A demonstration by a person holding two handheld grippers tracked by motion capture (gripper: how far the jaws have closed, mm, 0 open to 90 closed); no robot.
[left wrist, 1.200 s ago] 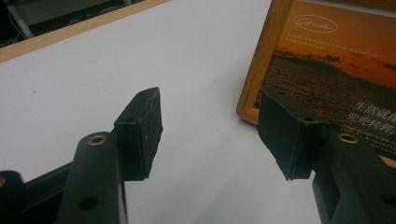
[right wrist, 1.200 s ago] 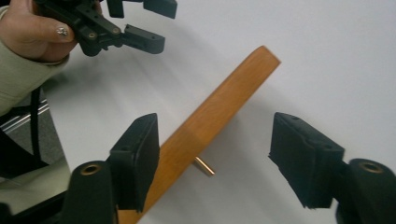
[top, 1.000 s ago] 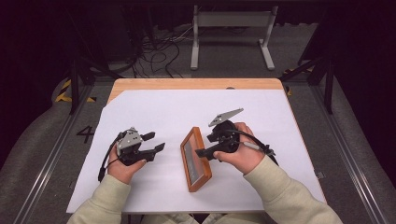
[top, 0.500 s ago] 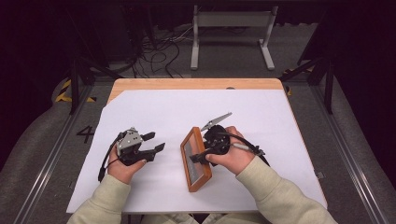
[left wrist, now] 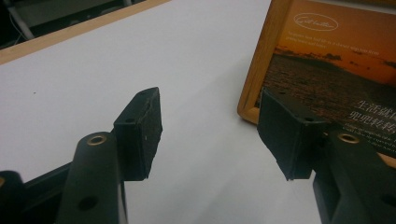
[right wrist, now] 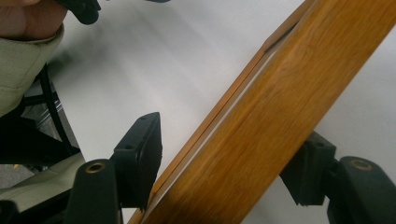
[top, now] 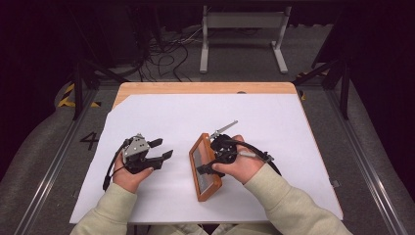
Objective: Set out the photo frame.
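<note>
While the wooden picture frame [top: 205,166] is lying near the middle of the white sheet [top: 264,117], a little toward the person's side, the right gripper [top: 209,166] is sitting over its right long edge. In the right gripper view the frame's [right wrist: 275,116] wooden side is running diagonally between the two black jaws; the left jaw is just beside the wood and the right jaw is tucked behind the far edge. Can't tell whether the pads are actually pressing, so the grip state isn't clear. The frame looks tilted up on one edge in that view rather than lying flat, but I can't confirm that from the high view.

The left gripper [top: 159,151] is resting on the sheet well to the left of the frame, held in the left hand [top: 131,172], jaws spread wide with nothing between them. The left gripper view is showing the frame's [left wrist: 327,79] corner just beyond the right jaw, with a sunset print and white text under the glass.

The sheet is covering most of the wooden table [top: 205,88], leaving bare wood showing along the far edge.
</note>
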